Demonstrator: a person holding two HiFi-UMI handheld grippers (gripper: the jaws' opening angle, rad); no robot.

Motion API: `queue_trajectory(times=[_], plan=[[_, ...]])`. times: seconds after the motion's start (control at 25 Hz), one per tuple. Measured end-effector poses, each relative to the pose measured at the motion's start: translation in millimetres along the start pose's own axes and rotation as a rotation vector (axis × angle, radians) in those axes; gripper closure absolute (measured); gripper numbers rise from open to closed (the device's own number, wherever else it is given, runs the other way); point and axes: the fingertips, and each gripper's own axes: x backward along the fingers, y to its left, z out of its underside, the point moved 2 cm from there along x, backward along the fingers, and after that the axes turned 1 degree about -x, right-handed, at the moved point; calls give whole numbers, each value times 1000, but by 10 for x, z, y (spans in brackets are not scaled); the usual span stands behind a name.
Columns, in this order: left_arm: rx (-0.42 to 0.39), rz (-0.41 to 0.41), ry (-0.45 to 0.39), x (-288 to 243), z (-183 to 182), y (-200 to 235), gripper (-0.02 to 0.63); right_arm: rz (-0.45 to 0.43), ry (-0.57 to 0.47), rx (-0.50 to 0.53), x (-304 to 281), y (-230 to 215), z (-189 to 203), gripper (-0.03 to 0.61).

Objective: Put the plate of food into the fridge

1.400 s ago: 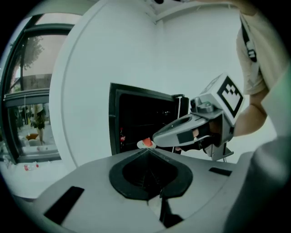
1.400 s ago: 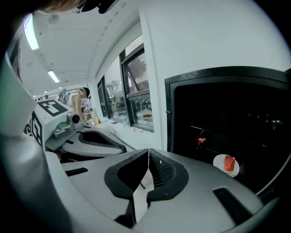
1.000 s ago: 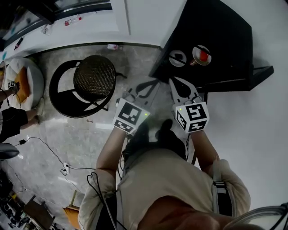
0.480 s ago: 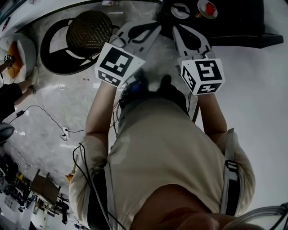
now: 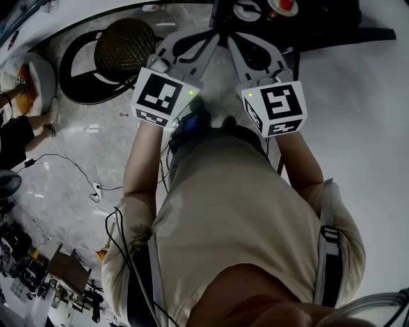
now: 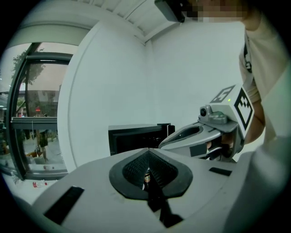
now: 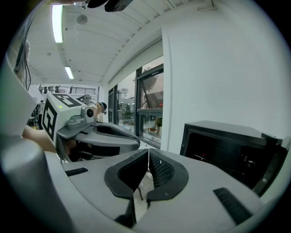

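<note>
At the head view's top edge, a plate with red food (image 5: 284,5) and a white round dish (image 5: 246,9) rest on a black boxy appliance (image 5: 332,25), both cut off by the frame. The appliance also shows in the left gripper view (image 6: 136,136) and in the right gripper view (image 7: 227,148), its dark front open. My left gripper (image 5: 217,39) and right gripper (image 5: 232,41) are held side by side in front of my chest, tips nearly meeting just short of the appliance. Both are shut with nothing between the jaws (image 6: 148,157) (image 7: 148,157).
A round black chair with a woven seat (image 5: 124,48) stands on the marble floor to the left. Cables (image 5: 70,172) trail across the floor. Another person (image 5: 16,137) is at the left edge. A white wall (image 5: 377,159) runs along the right.
Both grippers have risen and come closer together, now reaching the appliance's edge at the top of the head view. They stay shut and empty.
</note>
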Motion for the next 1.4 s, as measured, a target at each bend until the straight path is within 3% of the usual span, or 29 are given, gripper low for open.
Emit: queue_trajectory(times=[0.72, 1.08, 1.4], plan=[[-79, -42, -14, 26, -311, -1377, 604, 42, -119, -45, 1421, -260, 240, 555], [-22, -241, -32, 144, -269, -1356, 604, 82, -150, -84, 1643, -463, 418, 557], [-21, -243, -46, 464, -147, -1287, 604, 75, -142, -43, 1545, -183, 387, 557]])
